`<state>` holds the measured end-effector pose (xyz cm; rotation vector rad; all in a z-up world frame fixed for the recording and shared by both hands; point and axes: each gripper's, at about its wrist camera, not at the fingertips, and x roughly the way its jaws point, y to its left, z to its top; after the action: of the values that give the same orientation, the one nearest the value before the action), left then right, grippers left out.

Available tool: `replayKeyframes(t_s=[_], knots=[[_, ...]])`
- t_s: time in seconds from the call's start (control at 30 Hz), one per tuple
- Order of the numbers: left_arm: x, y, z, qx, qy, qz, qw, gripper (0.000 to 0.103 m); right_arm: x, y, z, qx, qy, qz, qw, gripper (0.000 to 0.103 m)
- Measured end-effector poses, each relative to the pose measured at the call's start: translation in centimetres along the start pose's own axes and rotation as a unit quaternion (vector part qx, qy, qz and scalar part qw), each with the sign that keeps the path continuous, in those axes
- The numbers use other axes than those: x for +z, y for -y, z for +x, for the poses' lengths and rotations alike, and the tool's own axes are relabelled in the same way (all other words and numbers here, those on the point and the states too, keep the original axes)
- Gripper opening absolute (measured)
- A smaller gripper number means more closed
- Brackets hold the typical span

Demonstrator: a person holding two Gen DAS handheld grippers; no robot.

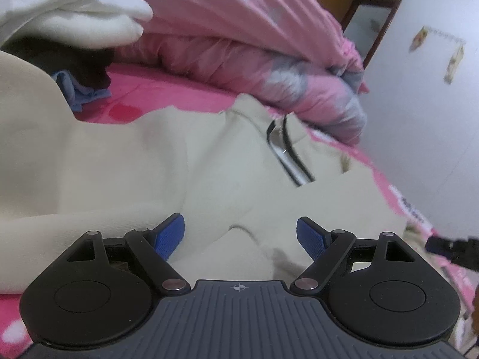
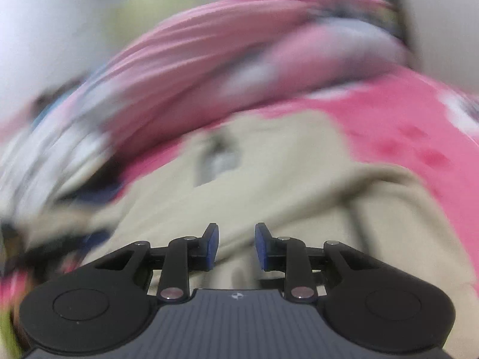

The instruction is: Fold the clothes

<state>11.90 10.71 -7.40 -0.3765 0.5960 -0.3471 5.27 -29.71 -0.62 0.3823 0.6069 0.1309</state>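
Left wrist: soft cream sweater point(image 1: 149, 164), puffy quilt point(image 1: 239, 36).

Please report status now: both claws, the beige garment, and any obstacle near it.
Left claw open, empty. Right claw part open, empty. Beige garment lies on pink bedsheet. Pink quilt bunched at its collar.

We cannot make out much in the right wrist view: the pink quilt point(image 2: 239, 45) and the cream garment point(image 2: 269, 179) smear into streaks, and its grey label point(image 2: 218, 161) is unreadable. In the left wrist view the garment point(image 1: 149, 164) runs past the left edge, and a dark object point(image 1: 449, 248) at the bed's right edge is blurred.
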Motion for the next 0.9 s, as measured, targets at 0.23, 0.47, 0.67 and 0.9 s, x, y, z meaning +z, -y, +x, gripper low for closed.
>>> replayKeyframes(t_s=[0.23, 0.47, 0.67, 0.9], knots=[[-0.3, -0.2, 0.0, 0.000, 0.010, 0.002, 0.9999, 0.083, 2.0, 5.0, 4.7, -0.070, -0.009, 0.015, 0.997, 0.021], [1.0, 1.1, -1.8, 0.023, 0.030, 0.015, 0.9992, 0.084, 0.1, 12.2, 6.2, -0.038, 0.041, 0.185, 0.981, 0.009], [7.5, 9.6, 2.4, 0.014, -0.022, 0.080, 0.9964, 0.090, -1.0, 12.9, 5.9, -0.009, 0.060, 0.198, 0.978, 0.010], [11.9, 18.1, 19.6, -0.065, -0.165, 0.046, 0.9830, 0.088, -0.9, 14.3, 6.1, 0.022, 0.078, 0.217, 0.973, 0.010]])
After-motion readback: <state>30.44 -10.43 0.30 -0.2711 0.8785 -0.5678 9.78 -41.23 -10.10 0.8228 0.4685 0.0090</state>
